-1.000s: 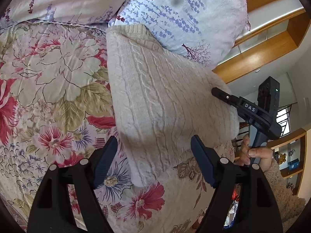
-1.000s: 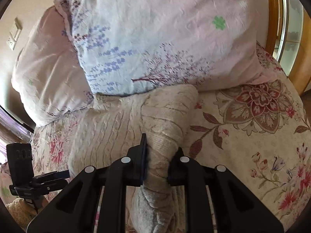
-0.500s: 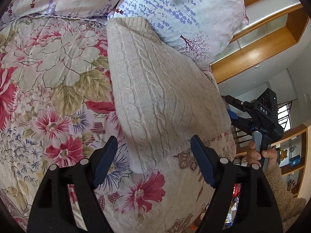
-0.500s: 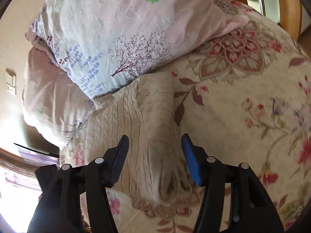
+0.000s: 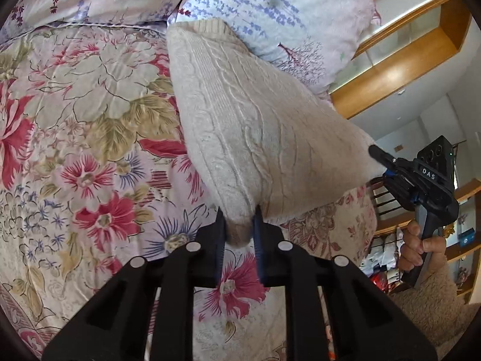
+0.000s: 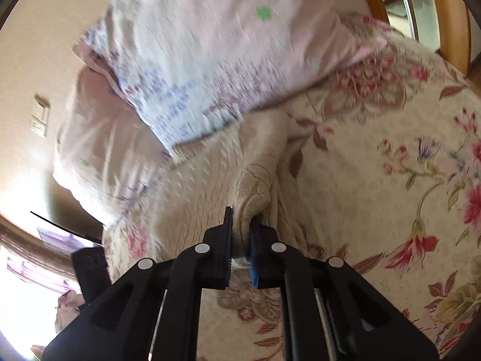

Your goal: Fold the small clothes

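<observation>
both tongs (image 5: 239, 231) now on sweater (image 5: 240, 126)

Floral bed (image 5: 90, 105) w/ cream sweater (image 5: 240, 114), pillows (image 5: 285, 15).

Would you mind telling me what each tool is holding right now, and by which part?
Both hold the cream knit sweater: the left tool pinches its near lower corner, and the right tool pinches a bunched fold at its near edge.
</observation>
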`<state>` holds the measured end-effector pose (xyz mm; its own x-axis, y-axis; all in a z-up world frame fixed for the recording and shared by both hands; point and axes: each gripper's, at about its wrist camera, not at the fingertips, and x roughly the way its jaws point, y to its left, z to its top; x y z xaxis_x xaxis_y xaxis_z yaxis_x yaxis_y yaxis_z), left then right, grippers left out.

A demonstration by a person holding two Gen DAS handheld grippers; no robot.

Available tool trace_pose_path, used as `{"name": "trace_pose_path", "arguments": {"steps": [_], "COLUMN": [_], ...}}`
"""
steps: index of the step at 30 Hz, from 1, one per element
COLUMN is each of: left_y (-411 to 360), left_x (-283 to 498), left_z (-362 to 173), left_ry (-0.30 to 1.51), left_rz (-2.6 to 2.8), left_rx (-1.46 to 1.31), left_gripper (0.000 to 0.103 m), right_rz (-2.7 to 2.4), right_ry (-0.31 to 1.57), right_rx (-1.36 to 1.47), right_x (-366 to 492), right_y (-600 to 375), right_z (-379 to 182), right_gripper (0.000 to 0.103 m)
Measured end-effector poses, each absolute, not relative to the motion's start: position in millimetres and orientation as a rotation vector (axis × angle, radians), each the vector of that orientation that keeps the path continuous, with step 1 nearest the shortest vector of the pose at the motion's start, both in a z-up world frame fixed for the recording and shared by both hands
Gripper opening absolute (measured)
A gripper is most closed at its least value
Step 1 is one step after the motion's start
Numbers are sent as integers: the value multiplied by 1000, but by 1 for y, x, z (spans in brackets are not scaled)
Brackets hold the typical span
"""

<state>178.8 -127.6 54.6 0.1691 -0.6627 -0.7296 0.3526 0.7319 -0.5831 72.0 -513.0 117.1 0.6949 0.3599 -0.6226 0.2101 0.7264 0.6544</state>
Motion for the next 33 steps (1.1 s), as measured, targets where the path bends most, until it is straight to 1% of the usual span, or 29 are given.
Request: {"name": "trace_pose_path", "arguments": {"steps": [3, 6, 8, 12, 15, 18, 19, 20, 21, 22, 23, 24, 25, 26, 27, 28, 30, 33], "left_y": [-124, -118, -115, -122, -128, -133, -133, -133, -131, -130, -128, -125, -122, -118, -115, -113, -110, -114], "left_x": [180, 178, 176, 175, 175, 173, 173, 171, 170, 169, 168, 169, 171, 174, 179, 185, 198, 215], "left_z": [55, 50, 45, 42, 40, 43, 44, 47, 50, 54, 58, 63, 67, 71, 74, 76, 79, 79], "left_ry": [1189, 1199, 1209, 1212, 1205, 1199, 1195, 1188, 1181, 1169, 1159, 1147, 1137, 1125, 1118, 1116, 1114, 1128], "left_rz": [-757, -763, -763, -754, -742, -733, -728, -722, -722, -731, -739, -744, -745, -745, -743, -732, -699, -659], "left_rx": [-306, -314, -310, -285, -255, -231, -218, -205, -195, -188, -190, -203, -219, -244, -267, -292, -333, -381], "left_gripper": [15, 15, 14, 14, 15, 18, 23, 27, 31, 38, 47, 53, 61, 65, 66, 69, 71, 73], "right_rz": [83, -1, -35, -75, -84, -83, -78, -73, -73, -84, -87, -84, -80, -73, -69, -65, -58, -65], "right_ry": [843, 954, 988, 1015, 1017, 1024, 1026, 1026, 1026, 1020, 1009, 987, 971, 958, 949, 941, 929, 913], "right_rx": [749, 645, 606, 522, 519, 515, 522, 534, 546, 558, 573, 603, 632, 669, 699, 737, 789, 760], "right_x": [70, 71, 67, 71, 74, 77, 76, 76, 75, 73, 72, 70, 70, 71, 72, 74, 82, 96], "right_y": [-509, -502, -501, -496, -496, -496, -497, -499, -501, -505, -508, -514, -519, -524, -528, -534, -540, -536], "right_z": [116, 92, 81, 72, 66, 67, 70, 71, 74, 77, 80, 84, 86, 88, 88, 88, 88, 92], "right_gripper": [9, 9, 9, 9, 10, 10, 11, 15, 20, 35, 49, 53, 58, 63, 65, 67, 67, 66]}}
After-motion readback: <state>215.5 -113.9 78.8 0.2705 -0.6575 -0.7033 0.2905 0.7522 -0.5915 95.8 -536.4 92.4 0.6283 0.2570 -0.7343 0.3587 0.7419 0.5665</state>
